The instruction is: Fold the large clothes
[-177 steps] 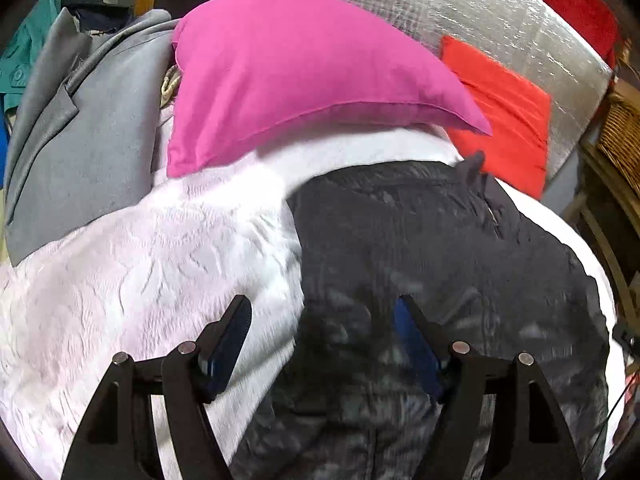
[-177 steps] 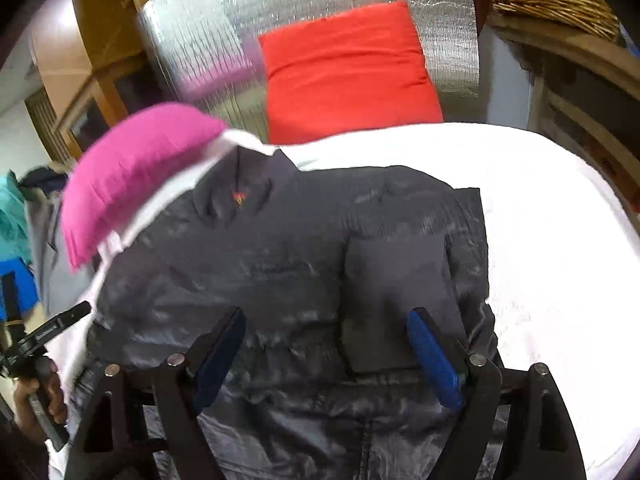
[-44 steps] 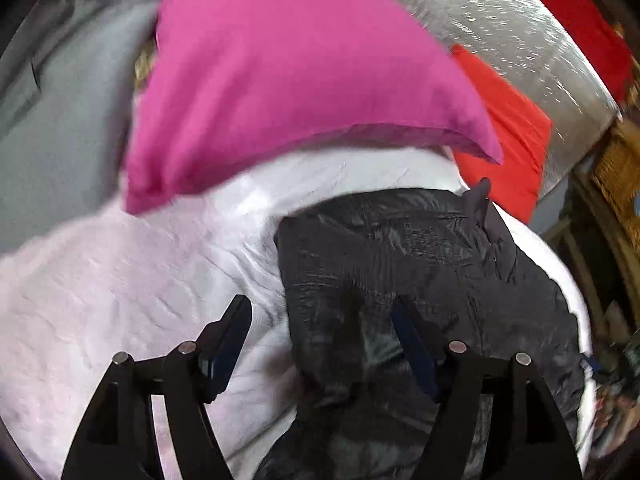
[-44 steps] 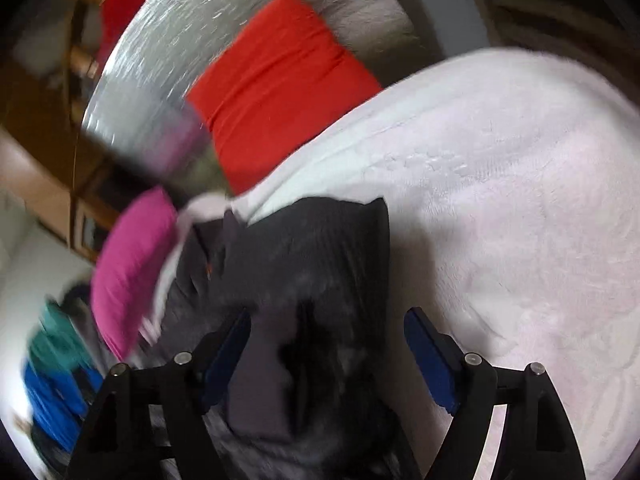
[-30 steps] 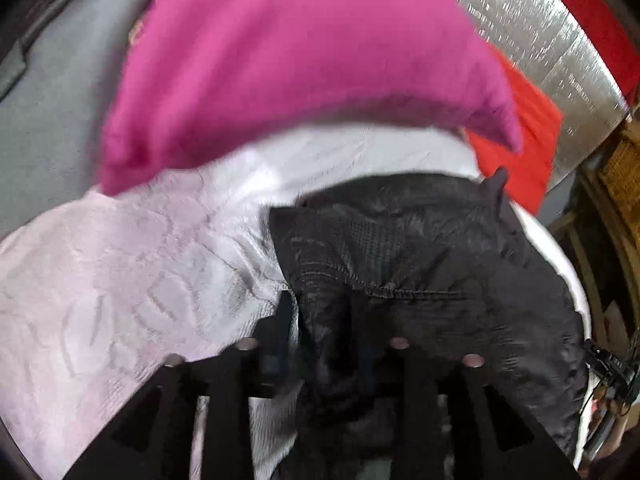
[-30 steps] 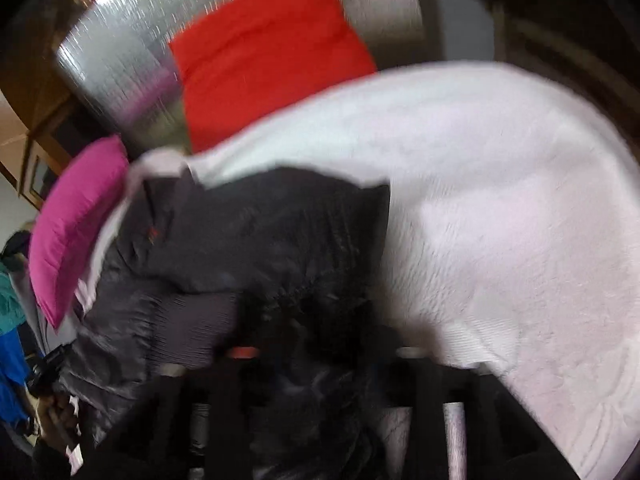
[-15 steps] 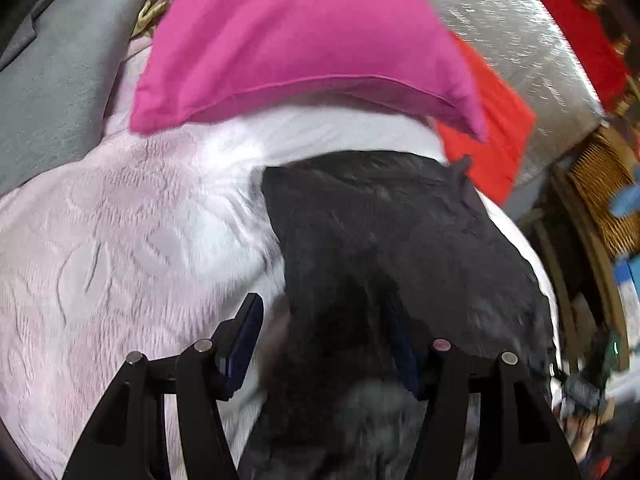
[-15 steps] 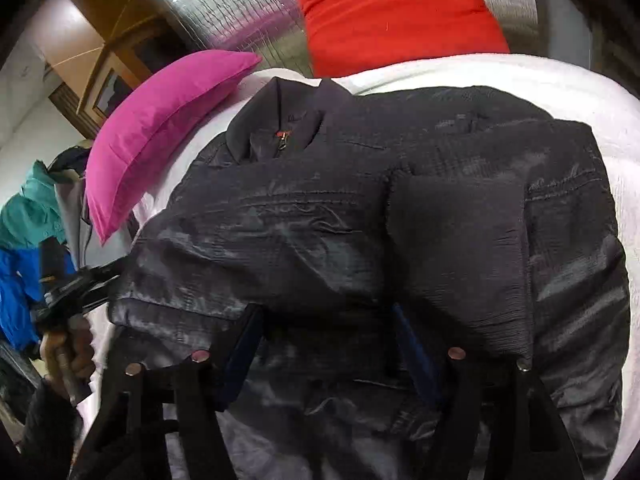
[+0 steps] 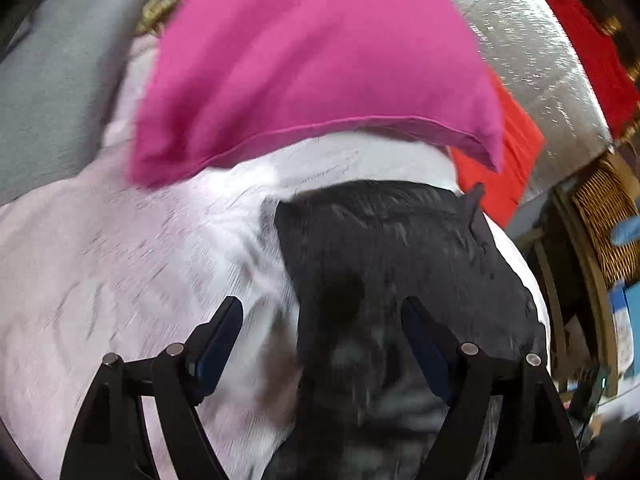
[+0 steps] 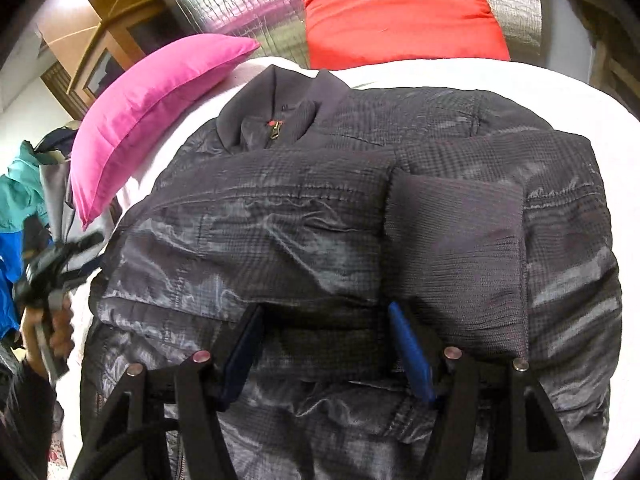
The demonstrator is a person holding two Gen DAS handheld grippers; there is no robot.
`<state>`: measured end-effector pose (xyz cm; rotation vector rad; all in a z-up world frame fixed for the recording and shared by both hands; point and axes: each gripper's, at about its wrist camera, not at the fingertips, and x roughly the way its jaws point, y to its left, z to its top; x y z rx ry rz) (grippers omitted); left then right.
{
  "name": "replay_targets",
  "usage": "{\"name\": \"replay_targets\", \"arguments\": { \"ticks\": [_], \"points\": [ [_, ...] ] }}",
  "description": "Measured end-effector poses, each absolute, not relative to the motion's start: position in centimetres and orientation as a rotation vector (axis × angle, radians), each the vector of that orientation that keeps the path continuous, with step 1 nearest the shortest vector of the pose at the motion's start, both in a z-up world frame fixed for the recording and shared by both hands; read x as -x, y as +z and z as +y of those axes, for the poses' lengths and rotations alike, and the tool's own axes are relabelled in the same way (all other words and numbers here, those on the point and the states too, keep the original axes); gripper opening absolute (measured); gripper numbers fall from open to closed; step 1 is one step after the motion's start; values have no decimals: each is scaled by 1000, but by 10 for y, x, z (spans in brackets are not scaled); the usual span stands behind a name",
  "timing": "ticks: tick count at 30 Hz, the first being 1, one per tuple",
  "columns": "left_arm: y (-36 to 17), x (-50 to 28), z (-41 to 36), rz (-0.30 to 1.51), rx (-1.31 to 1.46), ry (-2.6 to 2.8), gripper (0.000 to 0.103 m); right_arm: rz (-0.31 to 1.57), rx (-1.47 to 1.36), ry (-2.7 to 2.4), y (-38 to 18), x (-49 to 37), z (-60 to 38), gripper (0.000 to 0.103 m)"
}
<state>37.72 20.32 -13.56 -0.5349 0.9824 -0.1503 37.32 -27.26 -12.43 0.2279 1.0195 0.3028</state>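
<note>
We see the dark grey quilted jacket (image 10: 360, 240) lying on the white textured bedspread (image 9: 120, 280), collar toward the far pink pillow (image 9: 312, 60) and red cushion (image 10: 400, 8), both sleeves folded across its front. Our left gripper (image 9: 322, 312) has just been opening, jaws apart over the jacket's left edge. Our right gripper (image 10: 324, 320) hangs open above the folded sleeves.

From where I stand, no writing, label, brand or number can be read anywhere in either view. The dark jacket (image 10: 352, 216) carries a small red mark by its zipper pull (image 10: 273, 128), too tiny to make out as lettering.
</note>
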Motion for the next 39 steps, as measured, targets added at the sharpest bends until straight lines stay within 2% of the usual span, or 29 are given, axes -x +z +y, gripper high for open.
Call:
{"name": "replay_targets", "arguments": {
  "ticks": [1, 2, 4, 5, 7, 8, 10, 13, 16, 19, 22, 24, 26, 27, 30, 34, 36, 39],
  "points": [
    [-138, -385, 204, 987, 540, -144, 68, 1019, -228, 306, -124, -373, -273, 68],
    [-140, -394, 201, 982, 516, -124, 16, 1020, -227, 309, -124, -372, -274, 68],
    [-137, -405, 194, 972, 428, -100, 13, 1023, -223, 315, -125, -376, -272, 68],
    [-126, -401, 186, 912, 343, -98, 13, 1024, -220, 315, -125, -377, -271, 68],
    [-121, -393, 168, 844, 150, -107, 13, 1023, -212, 314, -125, -376, -271, 68],
    [-136, -397, 163, 899, 83, -85, 14, 1020, -213, 314, -126, -376, -271, 68],
    [-150, -396, 165, 941, 70, -69, 19, 1012, -214, 303, -125, -374, -270, 68],
    [-129, -385, 164, 897, 92, -40, 22, 1019, -191, 293, -124, -375, -267, 69],
    [-96, -353, 170, 808, 92, -51, 43, 1022, -199, 292, -125, -375, -268, 69],
    [-74, -310, 161, 744, 92, -119, 48, 1017, -199, 288, -126, -375, -268, 69],
    [-100, -291, 136, 804, 3, -126, 48, 1016, -197, 272, -127, -375, -266, 70],
    [-149, -309, 129, 1008, -86, -28, 53, 1022, -189, 265, -125, -375, -264, 70],
    [-151, -306, 136, 968, -27, 4, 60, 1025, -193, 241, -115, -370, -266, 69],
    [-145, -304, 138, 963, -20, 19, 59, 1019, -197, 235, -109, -365, -267, 69],
    [-119, -282, 139, 922, -5, 9, 60, 912, -190, 242, -75, -331, -275, 69],
    [-96, -224, 139, 860, -57, -14, 69, 853, -251, 235, -50, -265, -301, 72],
    [-96, -194, 139, 844, -65, -18, 71, 856, -251, 236, -49, -228, -313, 78],
    [-91, -138, 151, 860, -36, -50, 72, 886, -265, 222, -60, -163, -337, 78]
  ]
}}
